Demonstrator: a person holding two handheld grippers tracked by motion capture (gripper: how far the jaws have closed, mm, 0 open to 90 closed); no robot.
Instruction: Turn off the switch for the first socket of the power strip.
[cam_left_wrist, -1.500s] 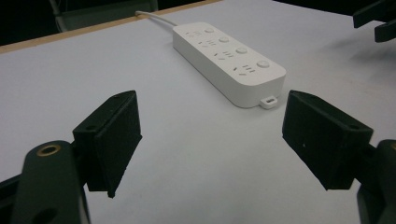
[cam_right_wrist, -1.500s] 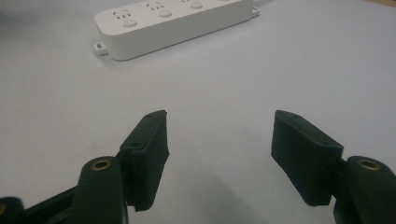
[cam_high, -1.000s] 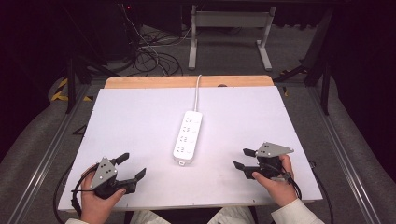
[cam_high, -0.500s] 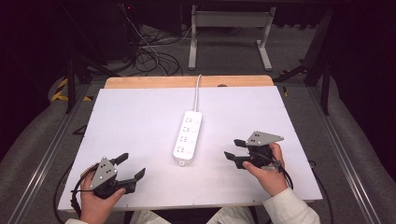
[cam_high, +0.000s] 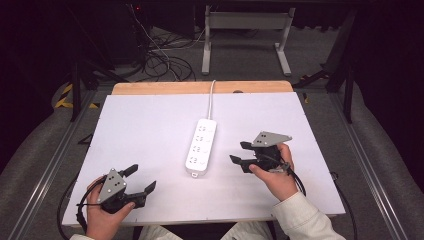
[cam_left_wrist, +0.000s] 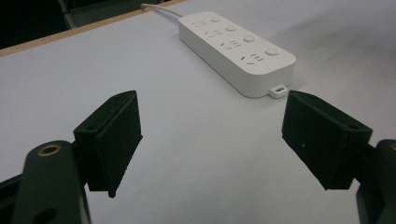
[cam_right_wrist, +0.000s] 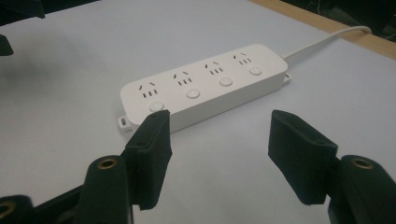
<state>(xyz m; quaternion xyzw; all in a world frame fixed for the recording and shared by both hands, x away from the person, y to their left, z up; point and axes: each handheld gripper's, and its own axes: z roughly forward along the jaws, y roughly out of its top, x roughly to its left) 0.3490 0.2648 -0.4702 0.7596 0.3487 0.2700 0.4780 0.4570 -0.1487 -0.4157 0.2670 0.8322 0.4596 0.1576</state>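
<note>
**Right gripper closes in on the power strip**

A white power strip (cam_high: 201, 146) lies flat near the middle of the white surface (cam_high: 150, 125), its cord (cam_high: 211, 99) running away toward the far wooden edge (cam_high: 200, 88). It has four sockets in a row, each with a round button beside it.

The right gripper (cam_high: 238, 152) is held just to the right of the strip, near its closer end, and has shifted nearer to it than a second ago. Its fingers (cam_right_wrist: 152, 154) are spread with nothing between them — in the right gripper view the strip lies just beyond the fingertips, apart from them, with its small mounting tab at the near-left end.

The left gripper (cam_high: 141, 179) sits at the near-left corner of the surface, well apart from the strip, and has kept its place. Its fingers (cam_left_wrist: 114, 135) are spread wide and empty; in the left gripper view the strip lies farther off, between and beyond the two tips, on bare surface.

Both grippers are held in the person's hands, and a light sleeve (cam_high: 302, 220) covers the right forearm.
</note>
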